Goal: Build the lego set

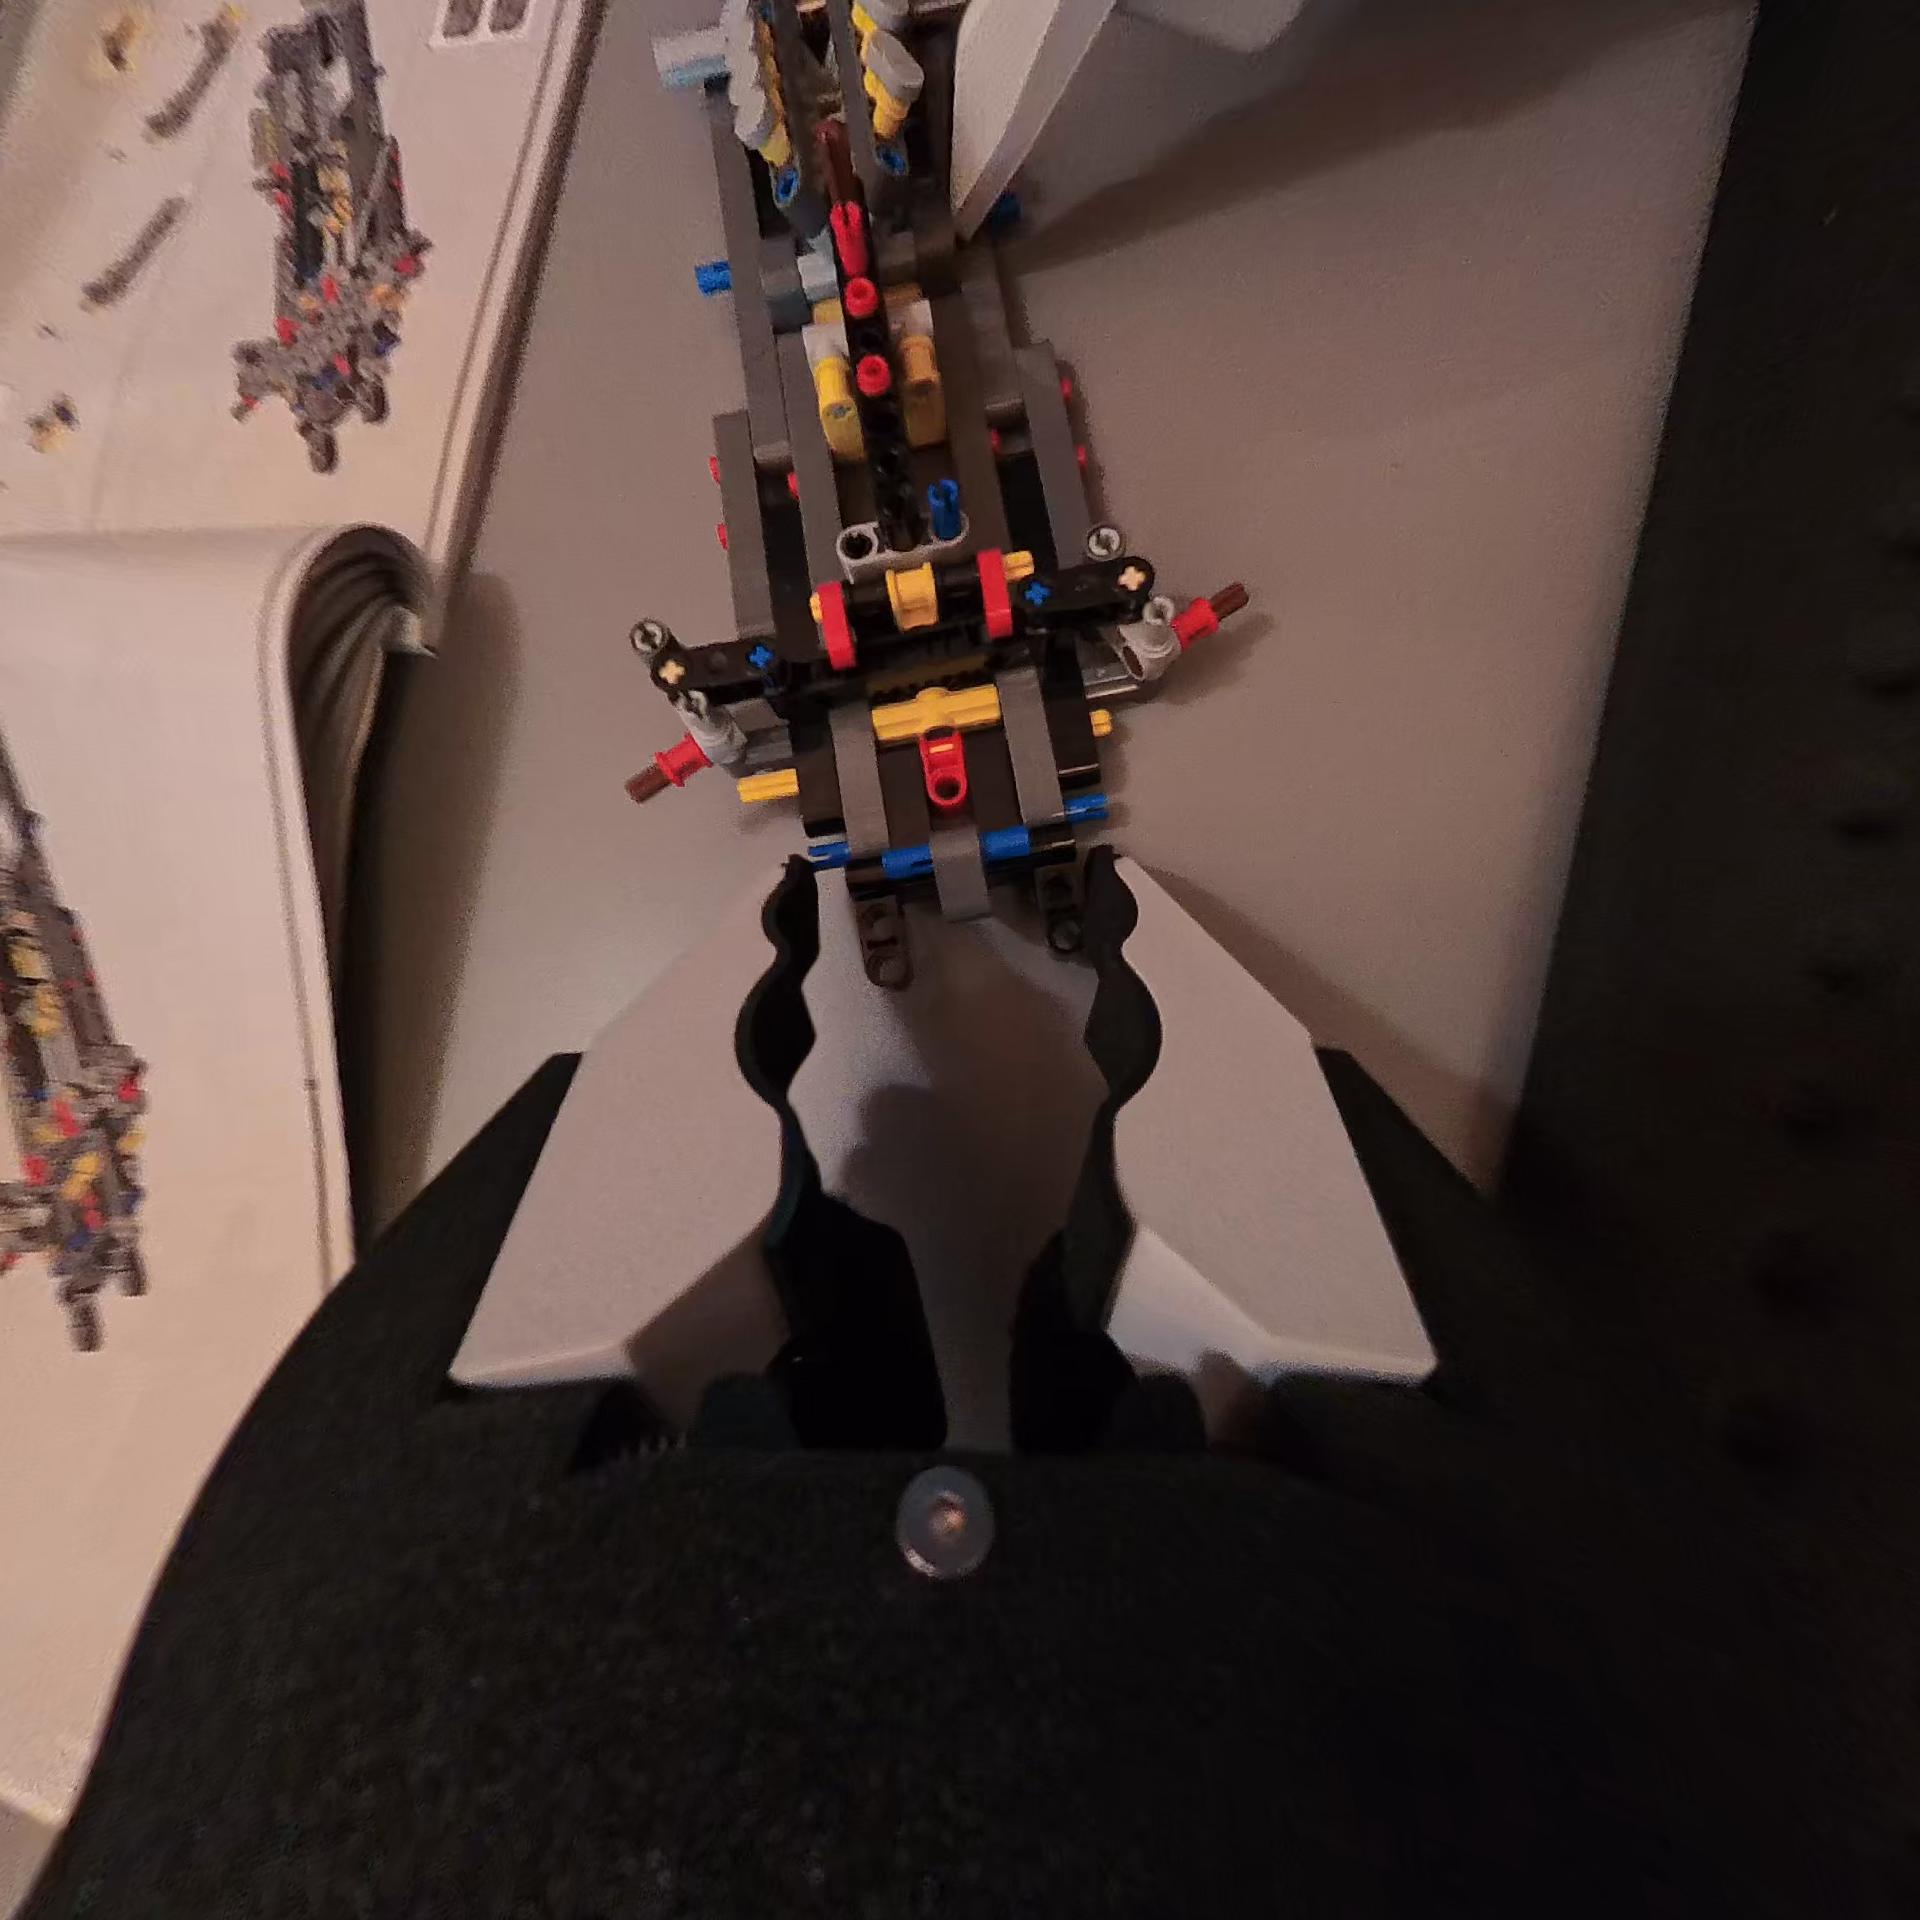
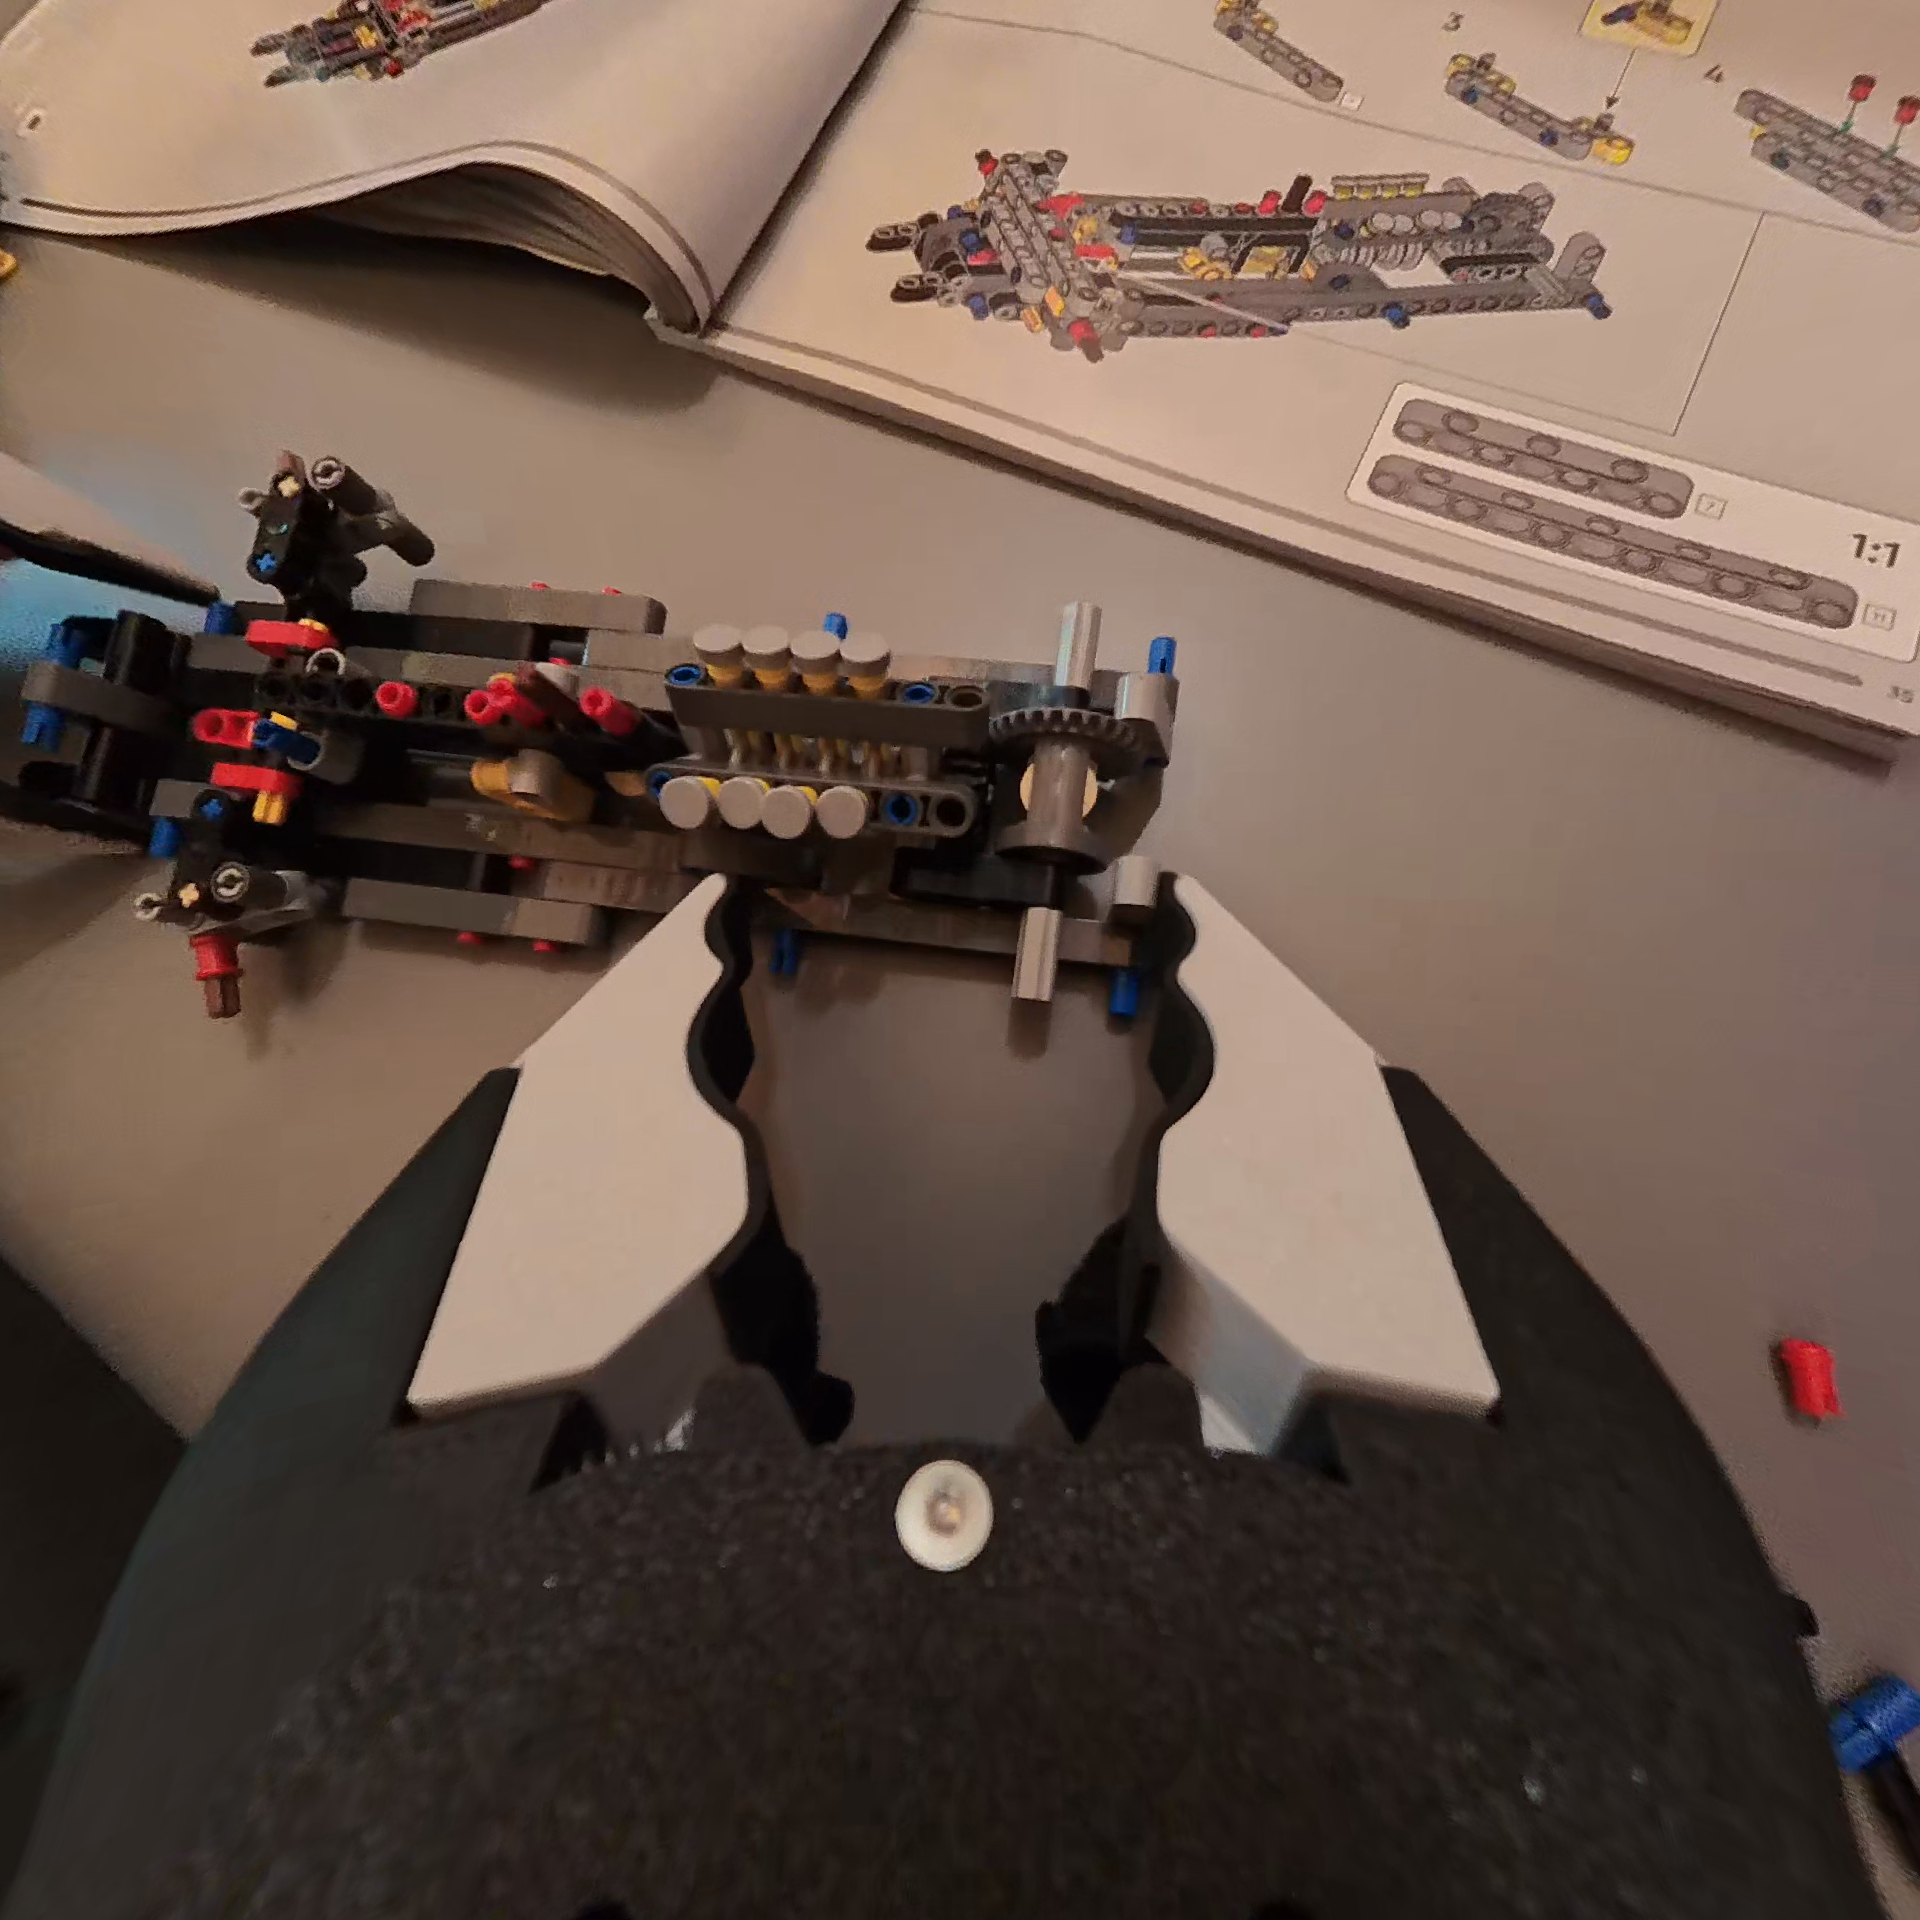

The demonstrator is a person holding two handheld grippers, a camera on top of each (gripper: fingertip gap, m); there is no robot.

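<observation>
Left tool (image 1: 951,883): spread moderately, wavy black pads at either side of the near end of the lego chassis (image 1: 914,644), tips level with its black end beam; actual contact hard to tell. Right tool (image 2: 945,914): spread wide, grey fingers (image 2: 613,1132) framing the long side of the same lego chassis (image 2: 623,758) near the gear end, holding nothing, tips just at the lower beam.

Seen only from the left wrist: the chassis end-on, running away along the grey tabletop (image 1: 1351,623), with yellow and red connectors across the front axle, blue pins along the end beam, brown-tipped red axles sticking out on both sides. Instruction booklet (image 1: 156,727) at far left, pages curling, printed diagrams blurred.

Seen only from the right wrist: the chassis side-on, two rows of four round light-grey piston heads (image 2: 764,805), a dark grey toothed gear (image 2: 1060,738) on a pale axle, steering links at the left end. Booklet (image 2: 1299,312) open beyond it, a page with a drawing of the model. Loose red pin (image 2: 1808,1377) on the tabletop (image 2: 1455,935) at right, blue piece (image 2: 1875,1725) at the lower right edge.

Plastic beams matte dark grey and black, studless, with round holes; tool bodies coated in rough black grain, each with one pale round screw head
</observation>
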